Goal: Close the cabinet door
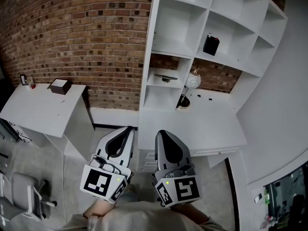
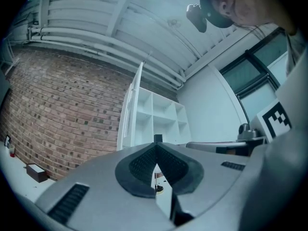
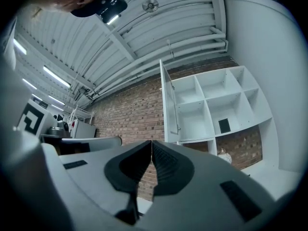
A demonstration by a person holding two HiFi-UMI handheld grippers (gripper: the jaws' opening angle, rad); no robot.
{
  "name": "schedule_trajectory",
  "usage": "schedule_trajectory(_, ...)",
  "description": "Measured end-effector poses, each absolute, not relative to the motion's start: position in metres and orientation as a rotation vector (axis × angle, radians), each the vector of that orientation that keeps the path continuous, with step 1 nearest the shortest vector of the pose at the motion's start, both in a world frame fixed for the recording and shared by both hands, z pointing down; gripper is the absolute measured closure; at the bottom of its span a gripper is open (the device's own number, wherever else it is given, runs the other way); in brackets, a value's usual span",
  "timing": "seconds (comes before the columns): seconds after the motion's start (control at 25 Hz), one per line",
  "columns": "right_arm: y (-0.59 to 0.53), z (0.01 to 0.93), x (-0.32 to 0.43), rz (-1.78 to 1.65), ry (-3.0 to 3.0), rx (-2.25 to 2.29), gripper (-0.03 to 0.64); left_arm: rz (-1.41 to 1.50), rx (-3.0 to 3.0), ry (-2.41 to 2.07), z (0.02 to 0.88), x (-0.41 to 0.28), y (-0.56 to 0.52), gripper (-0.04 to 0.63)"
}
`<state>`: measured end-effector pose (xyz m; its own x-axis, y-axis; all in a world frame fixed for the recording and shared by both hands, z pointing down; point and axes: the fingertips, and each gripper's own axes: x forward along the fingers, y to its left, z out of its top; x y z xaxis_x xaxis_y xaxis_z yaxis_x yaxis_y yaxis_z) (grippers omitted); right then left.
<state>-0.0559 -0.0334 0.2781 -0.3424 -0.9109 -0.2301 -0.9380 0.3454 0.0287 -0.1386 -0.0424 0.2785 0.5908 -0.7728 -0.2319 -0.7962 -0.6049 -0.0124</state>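
Observation:
The white cabinet (image 1: 211,28) stands against the brick wall with its tall door (image 1: 148,47) swung open towards me, edge-on in the head view. In the right gripper view the door (image 3: 168,107) shows its inner face and a slim handle (image 3: 176,112) beside the open cubbies (image 3: 216,100). The left gripper view has the door (image 2: 129,117) edge-on too. My left gripper (image 1: 129,129) and right gripper (image 1: 160,134) are held side by side low in front of the cabinet, well short of the door. Both are shut and hold nothing, as the left gripper (image 2: 157,139) and right gripper (image 3: 151,142) views show.
A white counter (image 1: 211,126) runs under the shelves. A black item (image 1: 211,44) sits in one cubby, with a round ornament (image 1: 193,81) and a shallow dish (image 1: 165,77) lower down. At the left are a white desk (image 1: 43,107) with a brown box (image 1: 60,84) and an office chair (image 1: 24,191).

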Motion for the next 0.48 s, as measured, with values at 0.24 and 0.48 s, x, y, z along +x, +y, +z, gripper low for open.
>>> schedule_trajectory(0.24, -0.087, 0.280, -0.058, 0.224, 2.420, -1.710, 0.596, 0.298, -2.722, 1.304, 0.281, -0.138, -0.097, 0.588)
schedule_trajectory(0.48, -0.126, 0.277, -0.061, 0.236, 2.402, -1.746, 0.595, 0.294, -2.754, 1.245, 0.278, -0.135, -0.139, 0.588)
